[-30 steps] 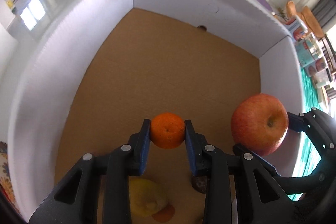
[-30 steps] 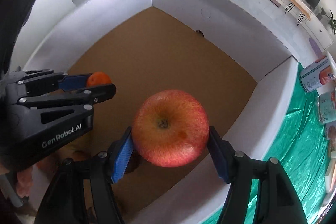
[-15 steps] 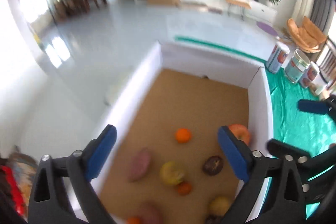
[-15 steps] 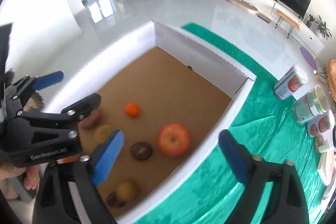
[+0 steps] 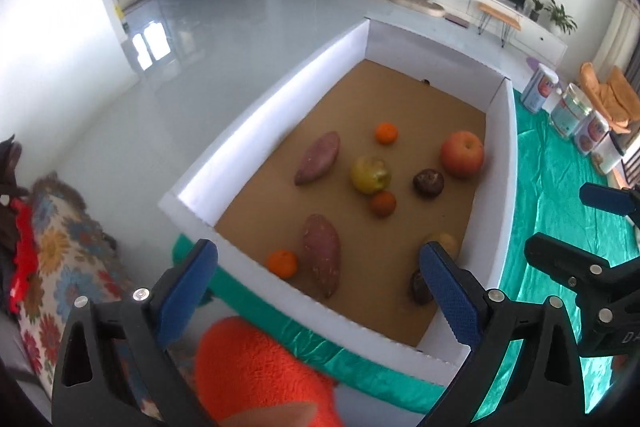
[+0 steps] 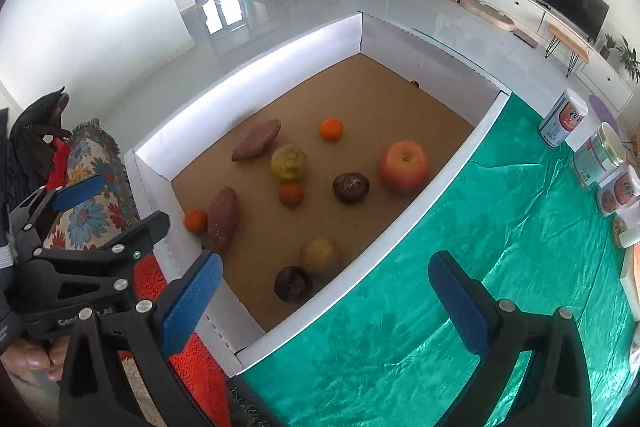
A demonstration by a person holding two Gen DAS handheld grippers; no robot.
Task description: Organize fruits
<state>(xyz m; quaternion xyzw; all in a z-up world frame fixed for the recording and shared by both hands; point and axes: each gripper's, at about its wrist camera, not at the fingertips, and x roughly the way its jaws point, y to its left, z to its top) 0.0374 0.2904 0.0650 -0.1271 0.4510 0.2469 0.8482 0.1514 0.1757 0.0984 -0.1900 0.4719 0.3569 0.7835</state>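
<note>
both grippers raised above and outside the box (image 6: 448, 183), pointing down into it; judged to be a pull-back after setting fruit down, clearing the walls. left gripper (image 5: 316, 291): jaws just opened to full spread, nothing between the pads. right gripper (image 6: 320, 295): jaws likewise just opened wide, nothing held, only green cloth (image 6: 500, 235) and the box corner showing between them.

all fruit lying loose on the brown floor of the box, none touching a gripper. apple (image 6: 405, 165) close to the right wall, apart from the rest; far orange (image 6: 331, 128) alone toward the back. loose spread rather than grouping by kind, so sorting judged incomplete.

count inside box:
- apples, red: one
- oranges: three, one tucked against a sweet potato (image 6: 222, 214) at the near left wall
- sweet potatoes: two
- yellow-green fruit (image 6: 289, 162): one
- dull yellow fruit (image 6: 321, 254): one
- dark round fruit (image 6: 351, 187): two

tins (image 6: 562, 123) standing on the cloth well right of the box: at least three.
</note>
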